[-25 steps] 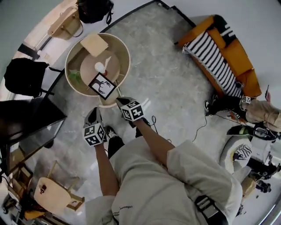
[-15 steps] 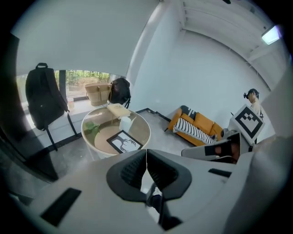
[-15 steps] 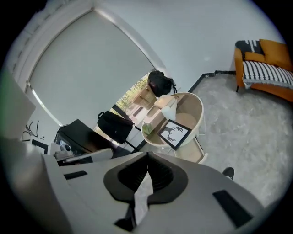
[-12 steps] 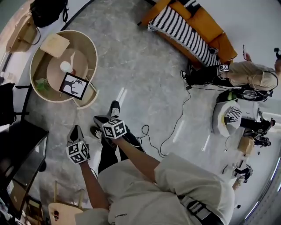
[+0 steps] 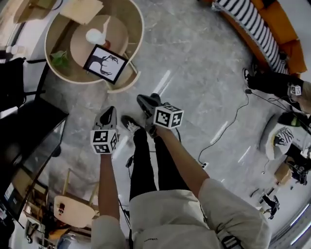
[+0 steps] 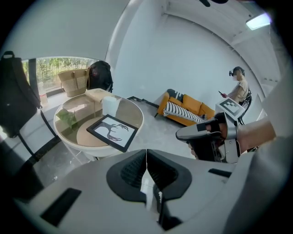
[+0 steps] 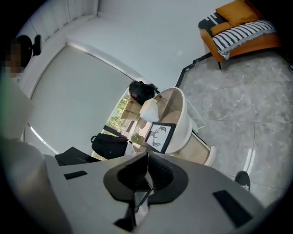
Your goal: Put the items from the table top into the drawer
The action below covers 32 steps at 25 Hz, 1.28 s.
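— How do your grippers stand?

— My left gripper (image 5: 110, 113) has its jaws pressed together with nothing between them. My right gripper (image 5: 146, 102) is the same, closed and empty. Each carries one marker cube. Both hang over the grey floor (image 5: 194, 73) at mid-frame, apart from the table.

— And the items?

— All four are on the round tabletop (image 5: 57, 78), upper left. There is one framed picture (image 5: 106, 64) of a black antlered deer and one green sprig (image 5: 60, 59) near its left side. One white object (image 5: 95, 35) sits above it, and one tan box (image 5: 82, 8) lies at the top edge. One drawer (image 5: 124, 83) juts out at the picture's lower right.
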### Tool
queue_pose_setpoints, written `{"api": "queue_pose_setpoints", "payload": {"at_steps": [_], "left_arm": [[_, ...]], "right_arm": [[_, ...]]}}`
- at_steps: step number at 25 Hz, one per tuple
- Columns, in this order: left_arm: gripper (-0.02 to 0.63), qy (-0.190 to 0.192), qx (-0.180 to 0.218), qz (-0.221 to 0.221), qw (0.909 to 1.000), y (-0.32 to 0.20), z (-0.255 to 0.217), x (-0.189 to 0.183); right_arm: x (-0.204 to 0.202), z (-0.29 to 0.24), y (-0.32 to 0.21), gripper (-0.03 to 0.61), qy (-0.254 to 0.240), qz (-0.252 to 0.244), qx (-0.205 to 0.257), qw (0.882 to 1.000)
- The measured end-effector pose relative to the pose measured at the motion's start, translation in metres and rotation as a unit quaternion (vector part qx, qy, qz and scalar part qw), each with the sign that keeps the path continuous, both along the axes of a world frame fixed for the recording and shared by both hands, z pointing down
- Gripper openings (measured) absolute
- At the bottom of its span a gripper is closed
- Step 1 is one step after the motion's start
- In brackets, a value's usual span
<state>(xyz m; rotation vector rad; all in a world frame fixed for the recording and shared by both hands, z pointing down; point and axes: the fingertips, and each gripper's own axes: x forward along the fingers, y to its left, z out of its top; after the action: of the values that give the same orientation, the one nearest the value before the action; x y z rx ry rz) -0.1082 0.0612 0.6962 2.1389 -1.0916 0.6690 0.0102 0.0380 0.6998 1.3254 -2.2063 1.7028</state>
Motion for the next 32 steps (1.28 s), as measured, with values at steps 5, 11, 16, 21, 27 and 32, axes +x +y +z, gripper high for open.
{"api": "queue_pose_setpoints", "payload": {"at_steps": [5,11,16,21,27,32], "left_arm": [[0.021,-0.016,0.004,0.0,0.9999,-0.018,0.053,-0.024],[0.021,-0.026,0.005,-0.004,0.9996,-0.044,0.114,-0.042],[0.021,-0.035,-0.008,0.006,0.9993,-0.043,0.158,-0.061],[0.021,-0.026,-0.021,-0.027,0.9991,-0.026,0.179,-0.087],[0.021,-0.019,-0.032,-0.045,0.9983,-0.005,0.164,-0.089],[0.021,-0.005,-0.036,-0.044,0.9984,0.005,0.167,-0.08]], "right_arm": [[-0.028,0.082,-0.016,0.034,0.0,0.009,-0.041,0.999],[-0.076,0.144,-0.048,0.043,-0.053,0.001,-0.05,0.997],[-0.116,0.182,-0.078,0.254,-0.079,-0.025,-0.051,0.995],[-0.134,0.22,-0.099,0.265,-0.076,-0.021,-0.075,0.994],[-0.135,0.208,-0.109,0.265,-0.118,0.033,-0.106,0.987],[-0.138,0.204,-0.111,0.18,-0.151,0.039,-0.099,0.983]]}}
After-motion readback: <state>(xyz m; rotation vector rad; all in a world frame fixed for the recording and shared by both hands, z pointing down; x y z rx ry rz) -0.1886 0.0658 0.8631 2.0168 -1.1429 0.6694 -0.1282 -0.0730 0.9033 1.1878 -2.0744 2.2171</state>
